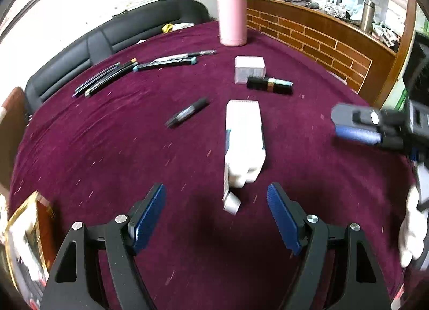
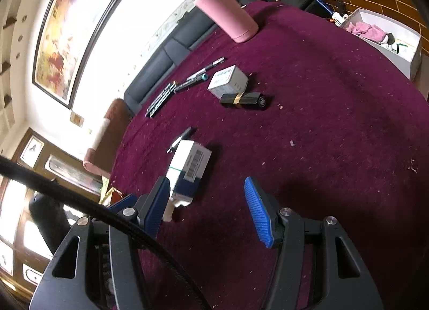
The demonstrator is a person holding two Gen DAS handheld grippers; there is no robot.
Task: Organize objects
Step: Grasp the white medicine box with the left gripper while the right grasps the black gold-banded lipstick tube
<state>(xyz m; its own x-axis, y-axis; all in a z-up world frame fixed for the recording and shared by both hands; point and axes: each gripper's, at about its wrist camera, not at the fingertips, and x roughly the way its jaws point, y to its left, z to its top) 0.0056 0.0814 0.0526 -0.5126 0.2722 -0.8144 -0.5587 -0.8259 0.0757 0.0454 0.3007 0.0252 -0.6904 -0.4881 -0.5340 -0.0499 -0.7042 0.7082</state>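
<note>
Blue ribbed pads parted on the left gripper [image 1: 216, 215], nothing pinched between them, only maroon tablecloth [image 1: 107, 149] below. Just ahead, a long white carton [image 1: 244, 138] lying flat, its near flap hanging open and reaching toward the gap between the pads. Over on the right gripper [image 2: 207, 206], same story: jaws standing apart, nothing caught, left pad just beside the carton's torn near end, whether touching or not hard to tell. Seen from the left wrist view, that right gripper blurred at the right edge, a white-gloved hand [image 1: 414, 229] below it.

Moving outward: a dark marker [image 1: 187, 113] slanted on the cloth left of the carton, apart from it. Farther back, a small white box [image 1: 249, 68] with a black lipstick tube [image 1: 269, 85], gold band round its middle, lying right against the box's near side. Left of those, a spread of pens [image 1: 107, 79] and a longer flat dark piece with teal ends [image 1: 166, 63], laid roughly end to end. At the far edge of the table, a pink bottle [image 1: 232, 19] with a shiny lid, upright.

Beyond the cloth: black sofa [image 1: 80, 52] behind, brick-patterned counter [image 1: 308, 31] to the right, framed painting [image 2: 69, 39] on the wall, and an open white box with pink fabric inside [image 2: 386, 39] off the table's far right.
</note>
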